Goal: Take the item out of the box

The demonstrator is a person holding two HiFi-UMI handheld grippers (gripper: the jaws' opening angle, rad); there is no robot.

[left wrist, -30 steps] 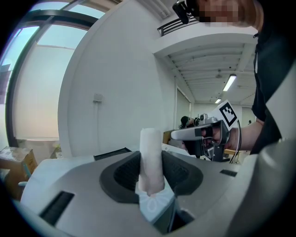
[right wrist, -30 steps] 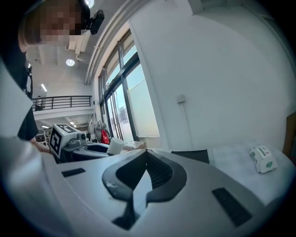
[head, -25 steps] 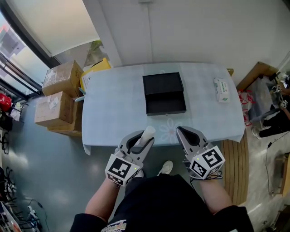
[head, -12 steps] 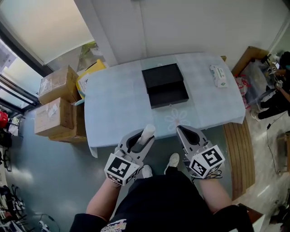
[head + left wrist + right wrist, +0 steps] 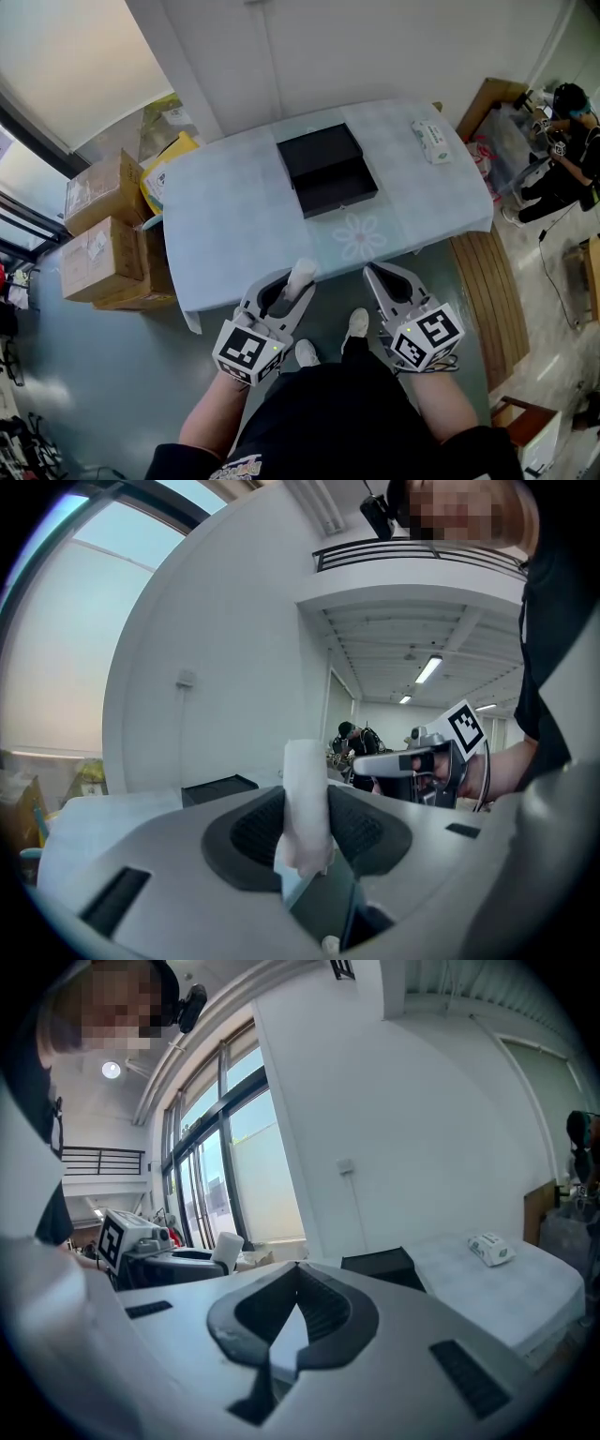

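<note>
Now white item [image 5: 305, 799] pinched upright between left gripper [image 5: 292, 286] fingers.

This is looking like a bare work hall or lab, not a home. Stacked cardboard boxes [image 5: 98, 230] are sitting on a glossy grey floor [image 5: 103, 375] beside 1 cloth-covered table [image 5: 234, 225], and loose cables [image 5: 19, 441] are lying at the floor's edge. A railed mezzanine [image 5: 422, 550] is running overhead, tube lights [image 5: 428, 668] are glowing on an open ceiling, and tall framed windows [image 5: 211, 1147] are lining one wall. A 2nd person [image 5: 570, 150] is working among gear nearby.
</note>
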